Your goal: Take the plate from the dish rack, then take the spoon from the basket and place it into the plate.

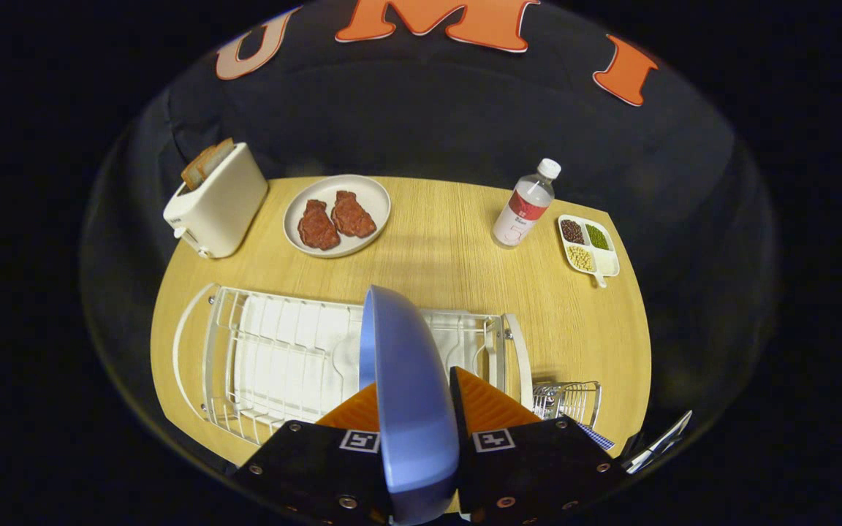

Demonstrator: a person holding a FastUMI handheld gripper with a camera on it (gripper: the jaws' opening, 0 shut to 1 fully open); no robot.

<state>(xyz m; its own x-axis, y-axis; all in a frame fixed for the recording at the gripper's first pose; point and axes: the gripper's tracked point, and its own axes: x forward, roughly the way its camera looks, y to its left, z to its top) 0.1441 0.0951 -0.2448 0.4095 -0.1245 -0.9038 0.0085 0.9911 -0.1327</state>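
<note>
Now — plate [410,394] (edge-on) in gripper [415,405].

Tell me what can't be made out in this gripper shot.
- Gripper, shut on the blue plate: the plate stands edge-on, hiding its inner face.
- Basket beside the dish rack: half hidden behind the gripper body; a spoon inside cannot be told.
- Bottle: label too small.
- Divided dish: contents too small to identify.

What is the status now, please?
Hand-held gripper shut on plate, plate on edge above the rack. Spoon not yet taken. Basket beside the rack; nothing in the way.
</note>
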